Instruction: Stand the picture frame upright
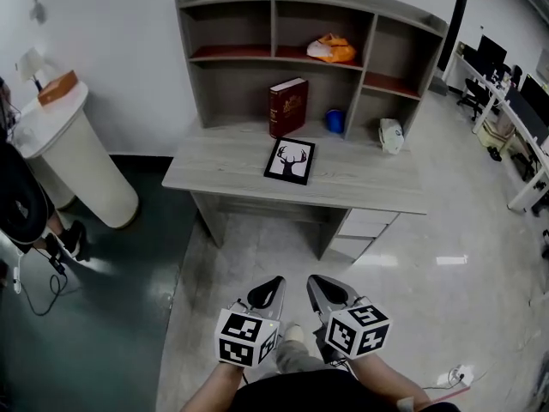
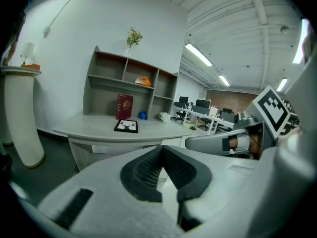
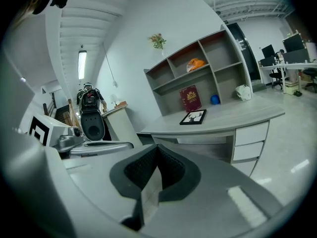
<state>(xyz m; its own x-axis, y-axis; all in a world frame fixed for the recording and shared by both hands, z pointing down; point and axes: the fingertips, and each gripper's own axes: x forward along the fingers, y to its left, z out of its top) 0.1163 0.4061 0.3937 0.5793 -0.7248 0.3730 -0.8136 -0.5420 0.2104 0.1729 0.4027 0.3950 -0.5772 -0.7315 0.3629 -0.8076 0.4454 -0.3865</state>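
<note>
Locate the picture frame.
In the head view the picture frame lies flat near the middle of the desk, just in front of the red book.

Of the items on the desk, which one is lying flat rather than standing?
The black picture frame with the stag print: it lies flat on the desktop, while the red book just behind it stands upright.

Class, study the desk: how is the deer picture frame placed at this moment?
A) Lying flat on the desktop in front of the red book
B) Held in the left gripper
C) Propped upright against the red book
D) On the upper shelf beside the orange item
A: the picture frame lies face up on the desk, in front of the upright red book.
</note>
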